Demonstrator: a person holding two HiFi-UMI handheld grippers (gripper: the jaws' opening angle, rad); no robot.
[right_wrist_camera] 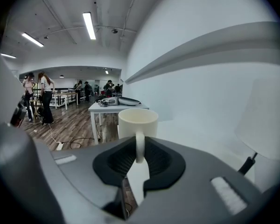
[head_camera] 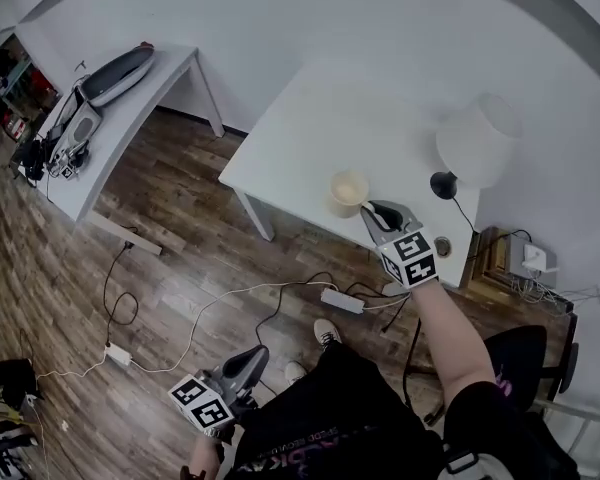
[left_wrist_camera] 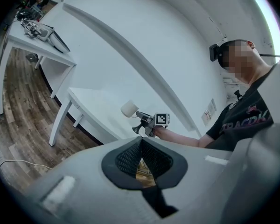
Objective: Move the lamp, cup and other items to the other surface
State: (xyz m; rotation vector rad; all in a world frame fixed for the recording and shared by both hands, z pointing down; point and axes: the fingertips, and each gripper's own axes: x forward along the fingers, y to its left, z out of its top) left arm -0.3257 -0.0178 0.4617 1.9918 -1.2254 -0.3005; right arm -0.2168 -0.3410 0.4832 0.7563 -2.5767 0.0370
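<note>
Right gripper (head_camera: 373, 208): clenched on the handle of the cream ceramic cup (head_camera: 347, 192); in the right gripper view the handle is seen pinched between the two dark pads (right_wrist_camera: 139, 155), with the cup body (right_wrist_camera: 137, 122) upright just beyond the tips.
Left gripper (head_camera: 252, 356): jaws pressed together with nothing between them (left_wrist_camera: 141, 143); held low over the floor at 7 o'clock in the head view, well apart from the table.
Cup place: on or just over the near edge of the white rectangular table (head_camera: 310, 128), which of the two cannot be told; at 2 o'clock from the centre of the head view. The gripper is met at the cup's 4 o'clock side.
Lamp: white-shaded table lamp with a black base (head_camera: 477, 140), standing on the same table at 2 o'clock from the cup, apart from it; shade seen at 3 o'clock in the right gripper view (right_wrist_camera: 263, 120).
Second surface: long white table (head_camera: 130, 118) at 10 o'clock in the head view, well apart from the first; a grey oval device (head_camera: 118, 74) is laid on its far end.
Floor: dark wood planks (head_camera: 180, 238); a white power strip (head_camera: 342, 300) with cables is seen at 6 o'clock below the cup.
Left gripper view: the right gripper and cup (left_wrist_camera: 129, 109) are seen at 12 o'clock above the jaws.
</note>
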